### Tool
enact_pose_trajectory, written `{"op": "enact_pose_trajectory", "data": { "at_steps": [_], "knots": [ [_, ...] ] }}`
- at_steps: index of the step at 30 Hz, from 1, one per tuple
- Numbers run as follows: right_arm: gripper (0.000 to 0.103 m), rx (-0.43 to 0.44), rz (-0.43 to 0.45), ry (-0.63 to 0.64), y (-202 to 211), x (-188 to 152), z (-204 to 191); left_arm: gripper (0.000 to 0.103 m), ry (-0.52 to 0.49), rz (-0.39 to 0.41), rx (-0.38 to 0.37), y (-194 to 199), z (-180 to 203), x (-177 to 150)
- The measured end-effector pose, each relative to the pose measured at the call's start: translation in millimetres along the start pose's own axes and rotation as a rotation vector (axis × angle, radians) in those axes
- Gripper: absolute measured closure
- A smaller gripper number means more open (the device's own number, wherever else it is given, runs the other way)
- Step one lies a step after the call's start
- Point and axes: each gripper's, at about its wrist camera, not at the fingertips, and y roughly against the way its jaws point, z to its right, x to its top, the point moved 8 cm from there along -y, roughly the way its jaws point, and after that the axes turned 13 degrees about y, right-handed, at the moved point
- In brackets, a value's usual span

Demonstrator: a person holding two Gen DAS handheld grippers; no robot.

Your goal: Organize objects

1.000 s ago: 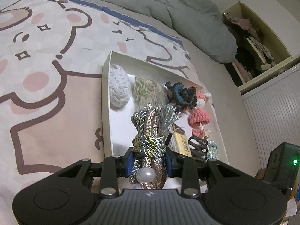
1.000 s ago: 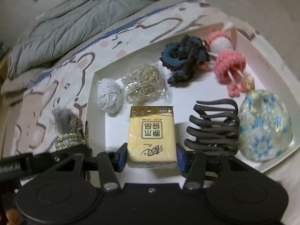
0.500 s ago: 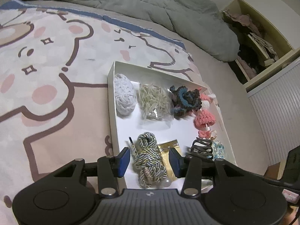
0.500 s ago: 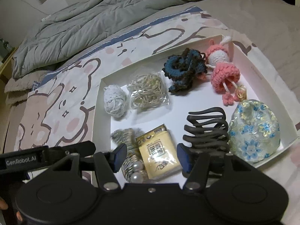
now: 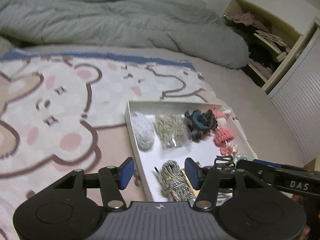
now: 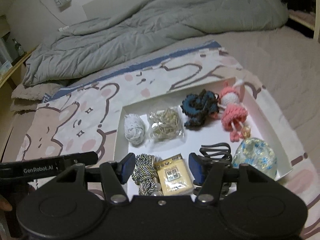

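Note:
A white tray (image 6: 266, 110) lies on the bed and holds a white yarn ball (image 6: 134, 130), a bag of rubber bands (image 6: 165, 127), a dark blue crochet piece (image 6: 200, 108), a pink knitted doll (image 6: 233, 112), a black hair claw (image 6: 216, 152), a floral pouch (image 6: 256, 160), a yellow tissue pack (image 6: 174, 177) and a braided cord tassel (image 6: 145, 169). My right gripper (image 6: 161, 169) is open and empty above the tissue pack. My left gripper (image 5: 159, 173) is open and empty above the tassel (image 5: 174, 177) at the tray's (image 5: 138, 146) near left corner.
The tray sits on a bear-print blanket (image 5: 56, 104). A grey duvet (image 5: 112, 24) is bunched at the back. An open wardrobe (image 5: 266, 46) stands at the far right. The right tool's body (image 5: 284, 180) crosses the left wrist view.
Both grippers opened and let go: the tassel and the tissue pack now lie in the tray. Both grippers have pulled up and back from the tray.

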Motion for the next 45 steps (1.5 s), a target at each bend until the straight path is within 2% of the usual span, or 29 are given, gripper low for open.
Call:
{"op": "enact_pose_trajectory", "data": {
  "at_steps": [6, 8, 9, 14, 16, 20, 26, 33, 45],
  "knots": [
    [0.043, -0.035, 0.063, 0.047, 25.7, 7.3, -6.1, 0.033, -0.061, 0.086, 0.029, 30.2, 1.3, 15.2],
    [0.043, -0.050, 0.082, 0.058, 33.2, 8.6, -7.7, 0.022, -0.071, 0.104, 0.024, 39.5, 2.3, 17.1],
    [0.043, -0.056, 0.090, 0.062, 36.7, 8.7, -7.9, 0.019, -0.076, 0.113, 0.022, 44.2, 2.8, 17.8],
    [0.036, -0.094, 0.125, 0.065, 51.4, 5.9, -9.4, 0.005, -0.112, 0.140, 0.031, 60.6, 3.6, 17.1],
    [0.033, -0.114, 0.130, 0.068, 56.2, 2.5, -10.0, 0.002, -0.122, 0.148, 0.031, 65.7, 3.5, 15.4],
    [0.017, -0.163, 0.149, 0.091, 66.8, -4.1, -12.6, 0.001, -0.135, 0.154, 0.011, 72.4, 2.2, 10.5],
    [0.007, -0.205, 0.171, 0.074, 80.7, -16.0, -13.7, 0.001, -0.182, 0.176, 0.052, 79.4, -0.1, 0.9],
    [0.005, -0.255, 0.170, 0.057, 85.8, -30.2, -11.5, 0.001, -0.230, 0.188, 0.071, 85.0, -2.1, -9.4],
    [0.003, -0.307, 0.147, 0.109, 82.4, -38.9, -21.8, 0.000, -0.302, 0.199, 0.157, 80.3, -4.6, -16.0]
  ]
}}
